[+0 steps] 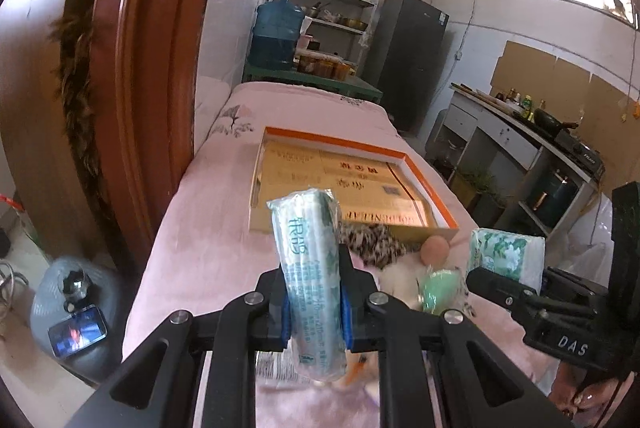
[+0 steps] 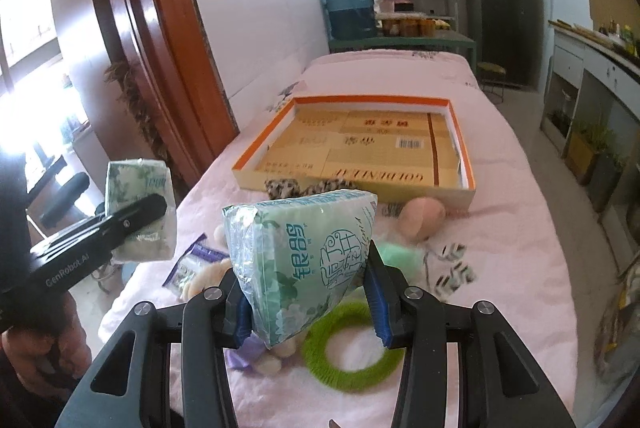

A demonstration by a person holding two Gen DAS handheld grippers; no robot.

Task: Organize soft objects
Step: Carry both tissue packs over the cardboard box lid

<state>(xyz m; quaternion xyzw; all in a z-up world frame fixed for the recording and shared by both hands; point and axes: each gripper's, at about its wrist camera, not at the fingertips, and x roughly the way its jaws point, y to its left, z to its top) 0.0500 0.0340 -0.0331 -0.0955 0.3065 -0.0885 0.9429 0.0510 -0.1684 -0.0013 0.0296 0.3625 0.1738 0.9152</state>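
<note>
A tissue pack [image 1: 310, 268] is clamped upright in the left hand-held gripper [image 1: 313, 302]; another pack [image 2: 304, 260] is gripped tilted by the right hand-held gripper [image 2: 308, 302], both short of the orange-rimmed box [image 2: 460, 144].

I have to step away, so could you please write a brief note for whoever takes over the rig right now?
Left gripper: shut on a green-printed plastic tissue pack, held in the air.
Right gripper: shut on a second green tissue pack.
The orange-rimmed cardboard tray on the pink bedspread holds no soft items yet.
Left: both packs, peach plush ball, green fuzzy ring, leopard-print cloth.
</note>
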